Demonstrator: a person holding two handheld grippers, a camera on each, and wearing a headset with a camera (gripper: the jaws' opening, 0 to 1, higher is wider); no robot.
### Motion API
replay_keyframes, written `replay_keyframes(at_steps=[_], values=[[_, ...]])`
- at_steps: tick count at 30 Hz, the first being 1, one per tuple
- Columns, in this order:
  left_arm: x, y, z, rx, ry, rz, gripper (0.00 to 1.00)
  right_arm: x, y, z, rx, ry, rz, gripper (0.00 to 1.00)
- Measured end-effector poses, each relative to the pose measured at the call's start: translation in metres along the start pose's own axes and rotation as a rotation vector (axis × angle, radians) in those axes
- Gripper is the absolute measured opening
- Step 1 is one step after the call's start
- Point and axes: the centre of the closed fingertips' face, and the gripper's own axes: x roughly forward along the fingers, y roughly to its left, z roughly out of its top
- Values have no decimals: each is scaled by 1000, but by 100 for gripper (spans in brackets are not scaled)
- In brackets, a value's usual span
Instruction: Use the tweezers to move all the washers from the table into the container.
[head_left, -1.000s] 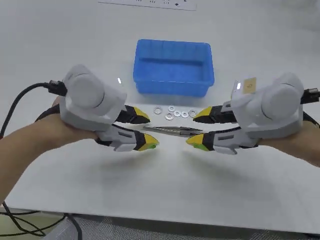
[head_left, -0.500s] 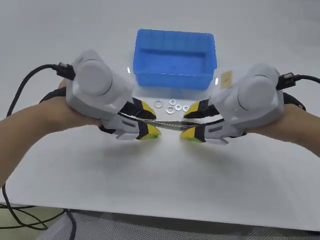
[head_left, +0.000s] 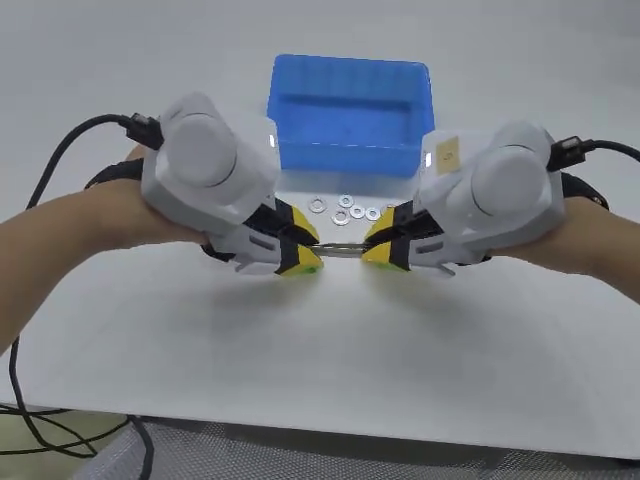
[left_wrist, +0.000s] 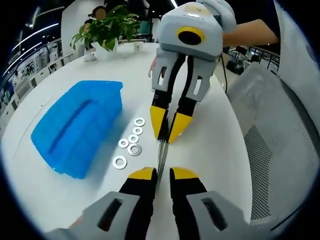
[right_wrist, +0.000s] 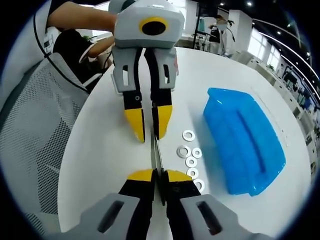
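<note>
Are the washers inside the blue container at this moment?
No: the left gripper view shows the washers lying on the table beside the blue container, not in it.

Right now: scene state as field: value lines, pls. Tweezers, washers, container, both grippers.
tweezers: lying on the table, end to end between the two grippers
washers: six, loose on the table, between tweezers and container
container: blue, open top, no washers seen inside
left gripper: jaws straddle one end of the tweezers, narrow gap, grip unclear
right gripper: jaws closed on the other end
washers moved: none
</note>
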Motion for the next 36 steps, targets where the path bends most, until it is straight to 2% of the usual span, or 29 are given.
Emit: replay_keyframes(at_steps=[2,3,7,10,11,12,13,14,25,27,32,36], values=[[0,1,0,21,6,11,13,0,3,1,5,-4,4,7],[0,3,0,65,7,23,13,0,3,2,10,-8,6,7],[1,1,1,55,12,14,14,0,6,3,38,-31,4,6],[1,1,1,57,10,15,13,-2,7,7,30,-44,-4,6],[1,4,1,132,19,26,12,-3,8,10,32,-54,-2,6],[1,3,2,161,23,29,12,-4,8,12,34,-64,-5,6],[2,2,2,132,24,25,12,-5,7,14,29,-67,-7,6],[2,3,2,130,27,24,12,-5,8,15,24,-66,-6,6],[4,7,1,137,43,24,8,-5,6,16,1,-75,-15,6],[4,5,1,151,54,24,8,-5,6,16,-9,-72,-15,6],[2,-2,-1,139,91,-1,7,-3,13,16,-46,-72,2,7],[-4,-7,1,144,96,-10,7,-4,15,16,-64,-78,-2,7]])
